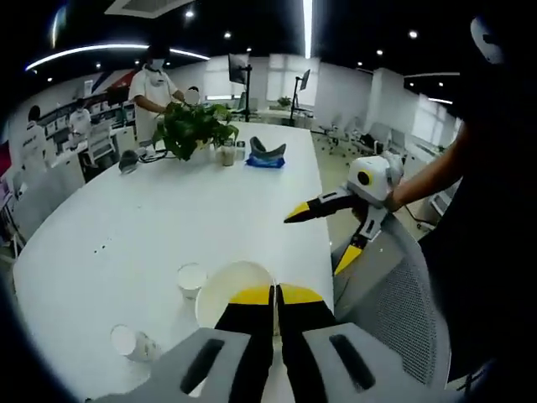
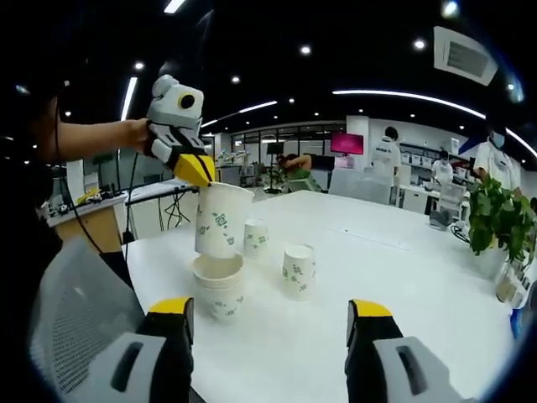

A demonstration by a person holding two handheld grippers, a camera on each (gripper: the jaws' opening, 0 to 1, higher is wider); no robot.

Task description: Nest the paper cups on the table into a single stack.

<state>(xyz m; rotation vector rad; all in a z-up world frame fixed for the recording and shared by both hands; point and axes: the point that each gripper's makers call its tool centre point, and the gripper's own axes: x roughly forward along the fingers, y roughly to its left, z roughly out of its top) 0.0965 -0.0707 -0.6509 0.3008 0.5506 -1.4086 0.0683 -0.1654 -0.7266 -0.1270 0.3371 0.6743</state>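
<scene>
My left gripper [image 1: 275, 294] is shut on the rim of a white paper cup [image 1: 228, 290] with green print. In the right gripper view, the left gripper [image 2: 195, 168] holds that cup [image 2: 220, 220] upright just above a short stack of cups [image 2: 220, 292] near the table's edge, its base at the stack's mouth. Two single cups [image 2: 256, 238] [image 2: 299, 270] stand just beyond the stack. They also show as cups [image 1: 191, 277] [image 1: 130, 340] in the left gripper view. My right gripper [image 2: 270, 309] is open and holds nothing, a little short of the stack. It shows as the right gripper [image 1: 323, 242] off the table's edge.
The long white table [image 1: 168, 210] carries a potted plant [image 1: 193, 126], jars and a blue object [image 1: 267, 155] at its far end. A grey mesh chair [image 1: 403, 311] stands by the near edge. People stand beyond the table, and a person's arm [image 2: 92, 138] holds the left gripper.
</scene>
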